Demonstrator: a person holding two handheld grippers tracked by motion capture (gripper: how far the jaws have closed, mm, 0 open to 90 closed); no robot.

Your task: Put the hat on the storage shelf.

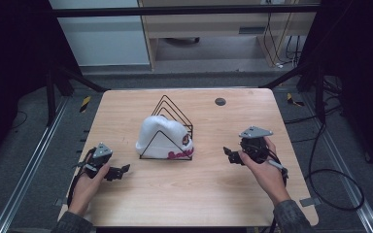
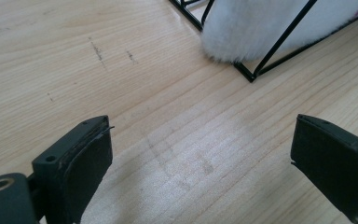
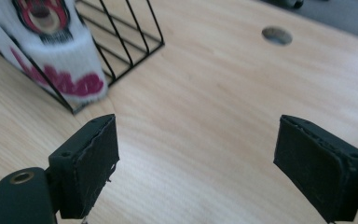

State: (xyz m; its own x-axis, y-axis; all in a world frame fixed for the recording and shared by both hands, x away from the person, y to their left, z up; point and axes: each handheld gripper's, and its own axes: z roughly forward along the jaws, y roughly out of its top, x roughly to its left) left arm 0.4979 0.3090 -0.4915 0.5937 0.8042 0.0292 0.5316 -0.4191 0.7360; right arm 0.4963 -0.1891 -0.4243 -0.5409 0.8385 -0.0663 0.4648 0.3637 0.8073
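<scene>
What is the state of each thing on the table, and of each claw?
Hat: tucked in the front slot of the rack, lying on its side, not held.
Rack: upright on the table, back slots empty.
Left claw: open, holds nothing, low over the table left of the hat.
Right claw: open, holds nothing, right of the rack.

- Left hand-held gripper [image 1: 118, 172]: jaws spread wide, nothing between them, held low in the left hand [image 1: 90, 182].
- Right hand-held gripper [image 1: 233, 156]: jaws likewise wide apart and empty, gripped by the right hand [image 1: 264, 167].
</scene>
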